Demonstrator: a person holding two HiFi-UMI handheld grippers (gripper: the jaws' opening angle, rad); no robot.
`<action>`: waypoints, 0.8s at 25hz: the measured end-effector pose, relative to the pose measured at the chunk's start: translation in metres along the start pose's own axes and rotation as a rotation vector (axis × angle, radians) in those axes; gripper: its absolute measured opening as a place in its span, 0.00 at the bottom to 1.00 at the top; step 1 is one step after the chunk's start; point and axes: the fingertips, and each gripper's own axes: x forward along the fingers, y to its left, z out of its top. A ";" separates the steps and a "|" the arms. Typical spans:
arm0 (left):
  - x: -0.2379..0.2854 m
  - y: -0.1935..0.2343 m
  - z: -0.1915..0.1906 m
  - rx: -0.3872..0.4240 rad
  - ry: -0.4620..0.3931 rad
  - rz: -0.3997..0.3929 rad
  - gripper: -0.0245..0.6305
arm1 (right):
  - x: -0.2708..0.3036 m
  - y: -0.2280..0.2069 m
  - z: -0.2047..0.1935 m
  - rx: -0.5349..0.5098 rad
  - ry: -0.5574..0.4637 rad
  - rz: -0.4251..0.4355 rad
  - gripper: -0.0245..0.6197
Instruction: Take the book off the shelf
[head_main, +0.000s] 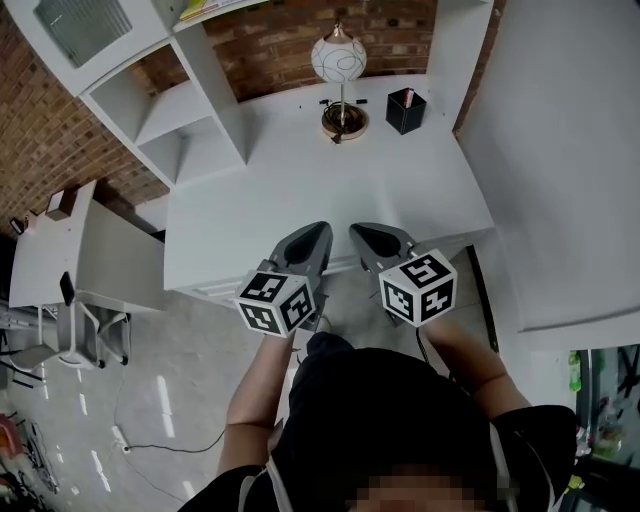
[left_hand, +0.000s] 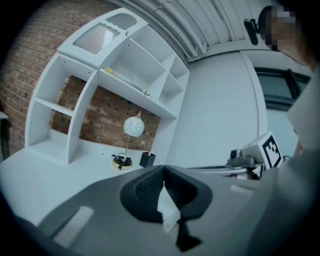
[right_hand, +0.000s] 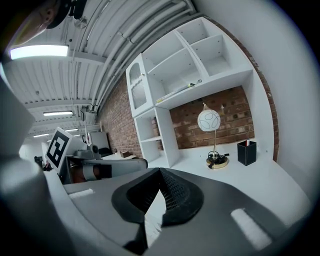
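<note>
**A:** Where's the book (left_hand: 125, 79)? The head view hardly shows it.

**B:** There it's only a yellowish edge at the very top, too cropped to be sure of. The left gripper view shows it better. It's thin and lies flat on the long board of the white shelf unit (left_hand: 75, 112), above the recess backed by the brick wall (left_hand: 107, 112). The right gripper view shows it on the same board from the other side.

**A:** And the tongs?

**B:** From above, the left gripper (head_main: 320, 230) and right gripper (head_main: 357, 231) sit side by side over the near edge of the white desk (head_main: 280, 200), well apart from the shelf. Each gripper's own view shows its jaws clenched, tips meeting, with nothing between them.

**A:** Does anything show only from above?

**B:** The person's forearms and a loose cable (head_main: 150, 440) on the floor. At the back of the desk the globe lamp (head_main: 339, 58) stands near a black pen holder (head_main: 405, 110) without touching it.

**A:** And only from the grippers?

**B:** The ceiling pipes (right_hand: 115, 45), plus a lit strip light (right_hand: 40, 51) in the right gripper view.
</note>
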 end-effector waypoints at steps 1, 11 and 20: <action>0.002 0.008 0.004 0.005 0.001 0.000 0.05 | 0.008 0.000 0.004 -0.001 -0.002 0.001 0.04; 0.023 0.075 0.040 0.026 0.023 -0.023 0.05 | 0.081 -0.013 0.043 -0.031 0.023 -0.024 0.04; 0.038 0.113 0.073 0.087 0.024 -0.090 0.05 | 0.136 -0.013 0.079 -0.048 -0.012 -0.049 0.04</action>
